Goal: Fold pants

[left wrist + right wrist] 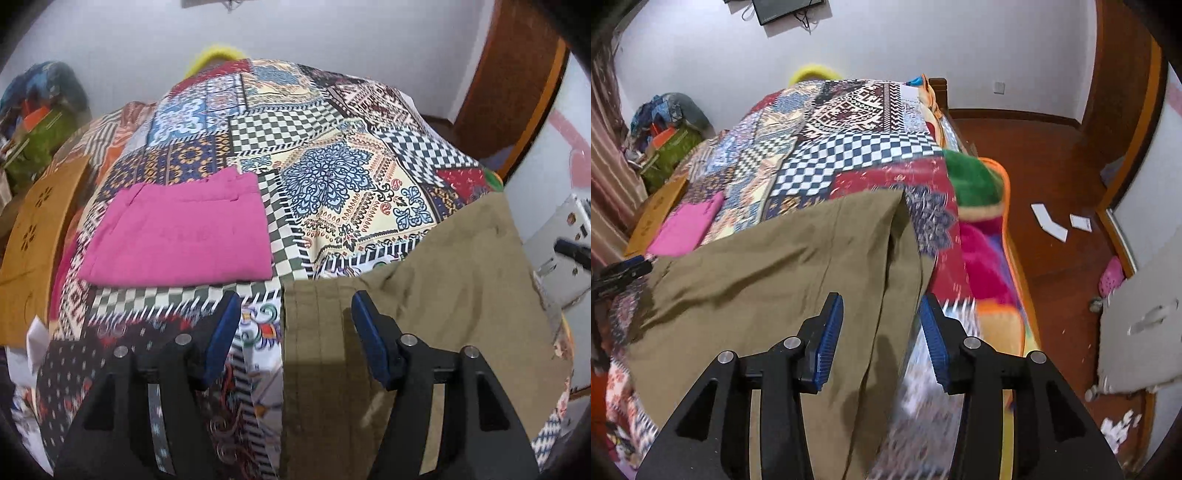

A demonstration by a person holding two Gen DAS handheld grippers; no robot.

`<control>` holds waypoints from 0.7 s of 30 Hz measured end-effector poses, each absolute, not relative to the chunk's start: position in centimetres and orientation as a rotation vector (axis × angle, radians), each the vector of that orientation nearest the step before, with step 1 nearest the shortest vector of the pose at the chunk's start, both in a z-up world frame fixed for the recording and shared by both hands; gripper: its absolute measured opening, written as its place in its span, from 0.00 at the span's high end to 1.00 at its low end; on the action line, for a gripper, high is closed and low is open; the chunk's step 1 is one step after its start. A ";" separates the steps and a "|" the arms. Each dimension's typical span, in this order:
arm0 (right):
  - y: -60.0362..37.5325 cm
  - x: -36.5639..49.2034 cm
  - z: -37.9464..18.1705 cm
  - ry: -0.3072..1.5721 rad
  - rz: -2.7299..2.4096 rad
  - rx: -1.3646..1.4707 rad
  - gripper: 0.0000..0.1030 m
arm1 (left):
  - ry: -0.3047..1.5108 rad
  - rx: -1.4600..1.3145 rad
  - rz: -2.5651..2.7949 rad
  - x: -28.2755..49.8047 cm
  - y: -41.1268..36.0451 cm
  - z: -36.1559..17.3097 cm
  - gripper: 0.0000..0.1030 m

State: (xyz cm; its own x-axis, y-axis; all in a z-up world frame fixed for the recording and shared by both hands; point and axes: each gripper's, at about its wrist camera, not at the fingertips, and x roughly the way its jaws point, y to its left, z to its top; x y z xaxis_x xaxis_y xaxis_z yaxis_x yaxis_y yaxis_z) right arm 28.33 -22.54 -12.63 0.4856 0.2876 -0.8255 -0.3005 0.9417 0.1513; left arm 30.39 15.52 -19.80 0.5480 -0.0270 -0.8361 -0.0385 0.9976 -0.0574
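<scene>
The khaki pants (768,266) are lying spread on the patchwork bedspread (332,177) at the near edge of the bed, with their long axis running across that edge from one tool to the other. A pink garment (177,232), already folded, is sitting farther in toward the bed's left side, well apart from the work.

The left tool (295,336) is hovering with its jaws standing wide and gripping nothing; the stitched end of the pants, with parallel seams that may be a waistband or a hem, is lying between and just under its blue pads (221,336), the cloth edge falling roughly midway in the gap. The right tool (881,339) is likewise standing wide and empty, straddling the opposite end, where the fabric is draping toward the bed's right edge and a slit or leg division is showing above it.

So each tool is nearer its own end, and the cloth is lying directly ahead and below both. In my judgement, the coming move depends on both closing on their ends at once, then carrying one end along the long axis onto the other. Whether the pads are touching the cloth cannot be told.
</scene>
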 end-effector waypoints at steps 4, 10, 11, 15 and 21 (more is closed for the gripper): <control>-21.9 31.2 -14.0 1.033 0.370 -0.017 0.61 | 1.008 -0.055 -0.041 32.2 15.3 -21.1 0.32; -20.3 34.1 -16.1 1.087 0.440 0.017 0.61 | 1.046 -0.049 -0.047 34.2 14.6 -23.3 0.21; -20.0 34.7 -16.6 1.095 0.446 0.014 0.61 | 1.058 -0.063 -0.052 34.5 14.6 -23.7 0.21; -19.5 36.5 -18.4 1.139 0.480 0.035 0.61 | 1.075 -0.091 -0.048 34.9 14.8 -25.0 0.20; -19.8 36.7 -18.7 1.123 0.520 0.056 0.76 | 1.065 -0.090 -0.023 34.7 14.7 -25.5 0.20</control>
